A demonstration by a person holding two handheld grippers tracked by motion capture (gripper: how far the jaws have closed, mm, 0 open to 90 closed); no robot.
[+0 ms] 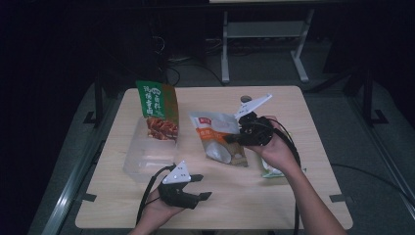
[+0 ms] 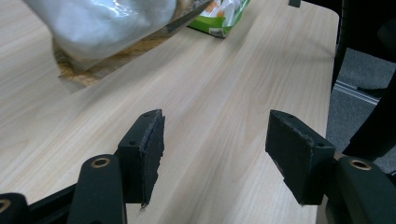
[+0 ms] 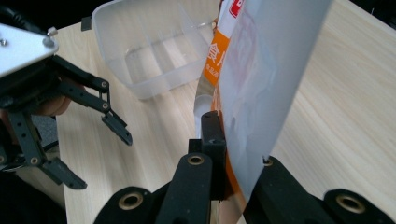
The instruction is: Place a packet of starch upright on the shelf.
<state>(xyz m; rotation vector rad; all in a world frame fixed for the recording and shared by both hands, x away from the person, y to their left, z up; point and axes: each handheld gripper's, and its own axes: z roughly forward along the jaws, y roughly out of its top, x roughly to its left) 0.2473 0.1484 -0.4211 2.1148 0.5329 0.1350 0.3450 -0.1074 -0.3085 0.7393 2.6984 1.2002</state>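
The right hand-held gripper (image 1: 234, 137) was clamped on the white-and-orange pouch (image 1: 218, 138) at centre frame, its long axis running toward the lower right. The clear tub (image 1: 142, 159) lay to its left, nearer the left hand-held gripper (image 1: 201, 186), jaws apart and empty.

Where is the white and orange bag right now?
In the high view the white and orange bag is near the table's middle, pinched at its edge by the right gripper, just right of the clear plastic tub.
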